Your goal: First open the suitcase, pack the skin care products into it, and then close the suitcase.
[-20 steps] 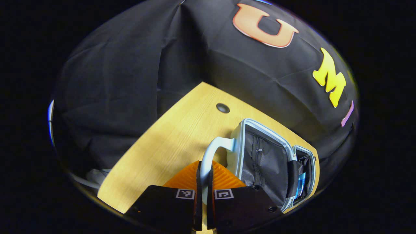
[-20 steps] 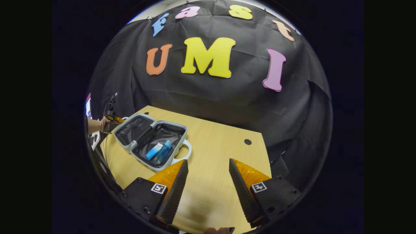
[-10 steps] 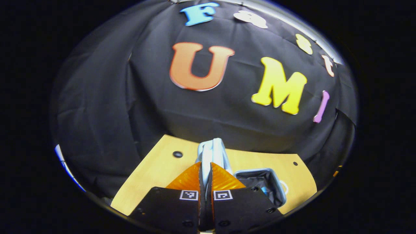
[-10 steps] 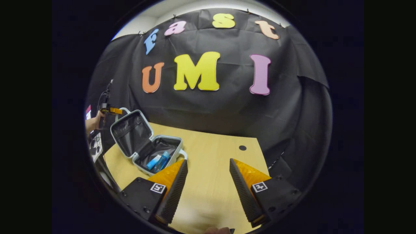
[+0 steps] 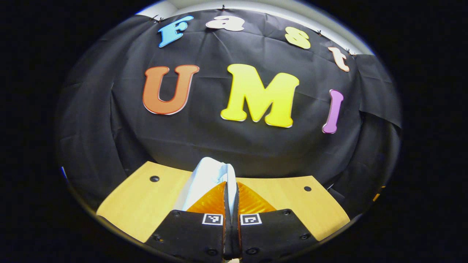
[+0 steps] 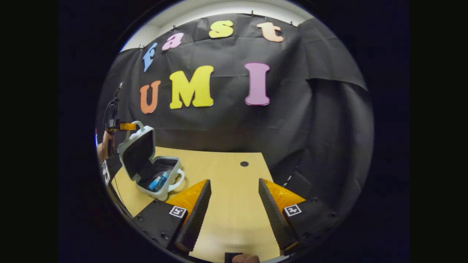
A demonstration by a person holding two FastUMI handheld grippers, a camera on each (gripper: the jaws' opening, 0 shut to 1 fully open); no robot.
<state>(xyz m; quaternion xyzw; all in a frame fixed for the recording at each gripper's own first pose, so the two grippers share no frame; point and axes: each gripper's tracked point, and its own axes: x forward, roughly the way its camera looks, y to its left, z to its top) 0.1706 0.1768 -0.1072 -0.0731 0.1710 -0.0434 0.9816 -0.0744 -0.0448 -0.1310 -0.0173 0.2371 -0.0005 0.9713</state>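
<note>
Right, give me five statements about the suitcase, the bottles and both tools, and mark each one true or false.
1. The left tool is shut on the lid handle. True.
2. The suitcase is fully closed. False: its lid stands raised, roughly upright, above the base.
3. Blue bottles lie inside the suitcase base. True.
4. The right tool grips the front handle. False: its fingers are spread apart over the bare table, holding nothing.
5. The suitcase lies on the floor. False: it rests on the wooden table.
</note>
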